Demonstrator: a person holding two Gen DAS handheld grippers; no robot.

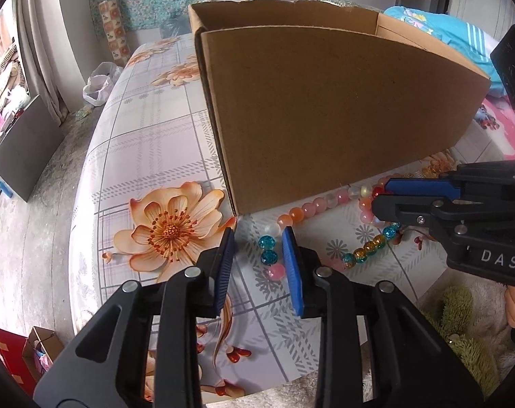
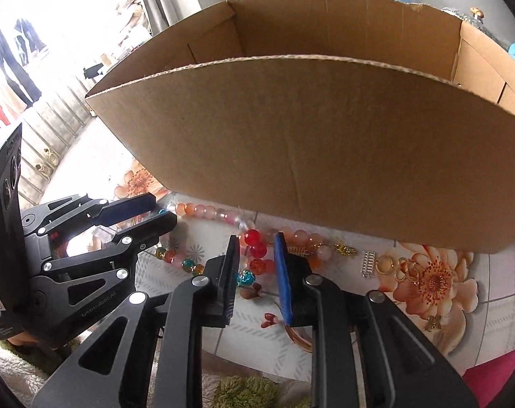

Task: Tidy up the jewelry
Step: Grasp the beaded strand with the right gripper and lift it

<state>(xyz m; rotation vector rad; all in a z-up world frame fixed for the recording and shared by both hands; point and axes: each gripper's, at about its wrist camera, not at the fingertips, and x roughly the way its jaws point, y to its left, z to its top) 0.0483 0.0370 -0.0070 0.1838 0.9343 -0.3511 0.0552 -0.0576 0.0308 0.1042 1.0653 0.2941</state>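
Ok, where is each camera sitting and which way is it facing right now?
Left wrist: on the left gripper, facing forward and down at the bead strand and cardboard box; its jaws straddle teal beads, right gripper at right.
Right wrist: on the right gripper, facing likewise; its jaws straddle red beads, left gripper at left.
Shared: box, strand, both grippers.

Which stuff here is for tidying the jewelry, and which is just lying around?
For the job:
- bead necklace
- cardboard box
- gold rings
- silver chain piece
- left gripper and right gripper, both around beads

Just lying about:
- plastic bag
- green fluffy rug
- blue clothing
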